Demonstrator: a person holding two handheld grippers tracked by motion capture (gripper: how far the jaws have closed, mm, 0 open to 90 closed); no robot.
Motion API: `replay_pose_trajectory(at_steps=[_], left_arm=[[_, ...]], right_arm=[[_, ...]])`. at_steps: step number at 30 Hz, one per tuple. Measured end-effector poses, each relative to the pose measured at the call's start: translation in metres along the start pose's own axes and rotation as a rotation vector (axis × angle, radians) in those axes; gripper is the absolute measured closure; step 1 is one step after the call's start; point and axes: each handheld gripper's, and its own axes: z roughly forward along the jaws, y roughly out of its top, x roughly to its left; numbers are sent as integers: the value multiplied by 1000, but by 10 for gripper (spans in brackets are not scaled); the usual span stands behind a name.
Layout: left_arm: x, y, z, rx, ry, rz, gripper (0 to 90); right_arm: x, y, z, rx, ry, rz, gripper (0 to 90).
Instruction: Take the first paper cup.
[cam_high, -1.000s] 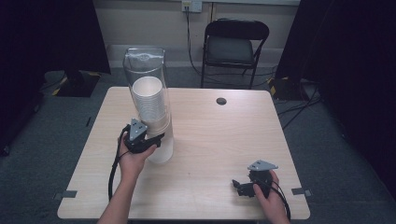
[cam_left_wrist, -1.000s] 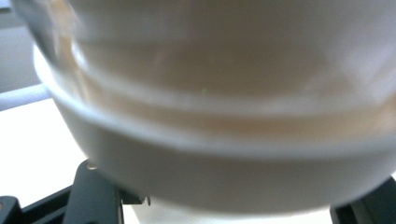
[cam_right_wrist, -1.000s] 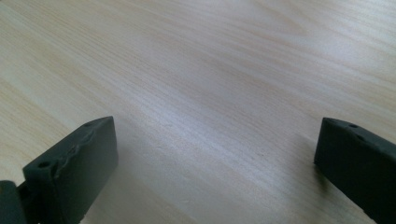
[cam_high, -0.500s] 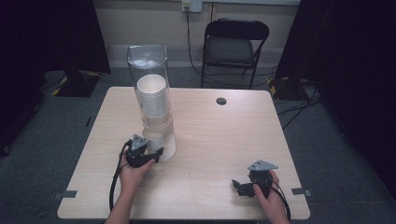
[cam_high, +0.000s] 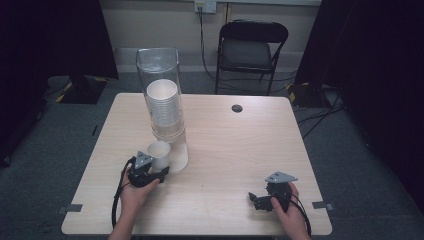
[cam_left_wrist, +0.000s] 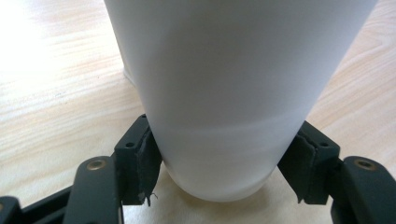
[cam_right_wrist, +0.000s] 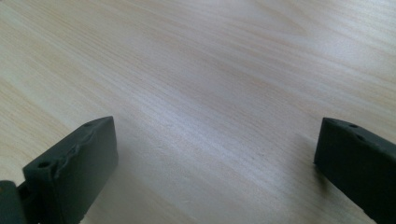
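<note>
- A pale wooden table (cam_high: 235, 150) with rounded corners takes up the middle of the high view, on grey carpet.
- In the left-centre of that view stands a tall clear plastic cup dispenser (cam_high: 161, 90). Inside it is a stack of white paper cups (cam_high: 164, 107), seen through the wall.
- Just below the dispenser, left of centre, a single white paper cup (cam_high: 160, 155) stands upright with its mouth up, close against the dispenser's white base (cam_high: 179, 156).
- The left gripper (cam_high: 159, 174) (black, with a grey three-cornered plate on top) is held in a hand at the lower left of the high view. Its jaws are closed on the bottom of the single cup.
- In the left gripper view the cup (cam_left_wrist: 233, 93) spans the middle of the frame, and the two black pads (cam_left_wrist: 147, 158) press its lower wall from either side. The cup's bottom is at the table surface; whether it rests there I cannot tell.
- The right gripper (cam_high: 256, 199) lies low on the table at the lower right of the high view, held in the other hand, well apart from the cup.
- In the right gripper view its two black jaws stand wide apart at the lower corners, with bare wood grain (cam_right_wrist: 210, 93) between them.
- A black folding chair (cam_high: 252, 47) stands beyond the table at upper centre, and a small dark round hole (cam_high: 237, 108) sits near the table's far edge.
- No readable writing, brand or label appears on the cups, the dispenser or the grippers.
</note>
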Motion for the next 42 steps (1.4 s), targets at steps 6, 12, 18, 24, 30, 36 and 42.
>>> replay_pose_trajectory(at_steps=[6, 12, 18, 24, 30, 36, 42], left_arm=[[2, -3, -3, 26, 1, 12, 352], [-6, -4, -6, 34, -29, 40, 352], [-25, -4, -6, 32, -96, 75, 350], [-39, -1, -6, 23, -162, 91, 350], [-56, 5, -7, 15, -233, 137, 348], [-64, 4, -2, 37, -262, 183, 347], [-71, 3, -1, 28, -293, 181, 347]], right_arm=[[0, 0, 0, 0, 0, -1, 0], [0, 0, 0, 0, 0, 0, 0], [0, 0, 0, 0, 2, 1, 0], [0, 0, 0, 1, 0, 0, 0], [1, 1, 0, 1, 0, -1, 7], [8, 12, -1, 7, 37, -9, 153], [22, 32, 1, -28, 85, -14, 182]])
